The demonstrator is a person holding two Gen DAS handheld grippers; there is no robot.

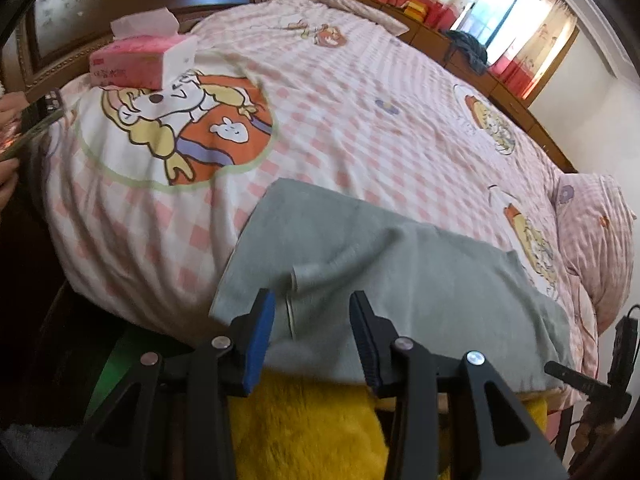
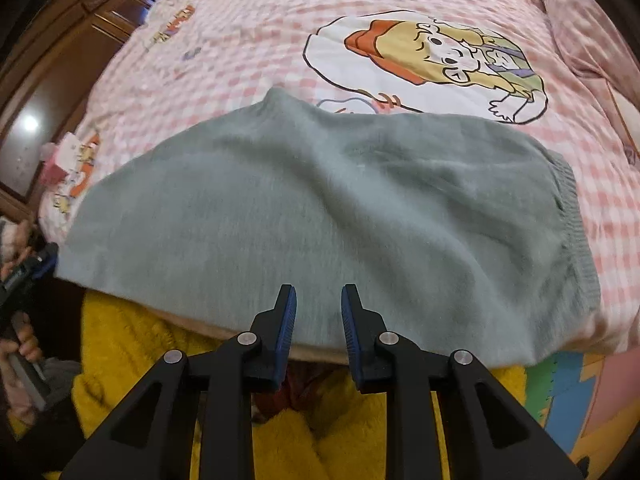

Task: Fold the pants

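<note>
— Yellow fleece sits right under both my claws, that's my own clothing, and past it the grey-green pants lie on the bed, folded into a broad panel with their near edge hanging at the mattress side.

— Are you holding anything?

— No. My right claw is narrowly parted, hovering just short of the near edge, nothing between the pads. My left claw is spread wider, over the near part of the cloth, also empty as far as I can tell.

— So what's the step?

— I judge it's taking the near edge for another fold. I'd pinch every layer at once, not just the top one, or the panel will peel apart. The ribbed band is off to the right, so I'd grip wide apart and lift both sides evenly.

— Anything in the way?

— A pink tissue box is on the bed, well apart from the pants. Fine where it is.
</note>
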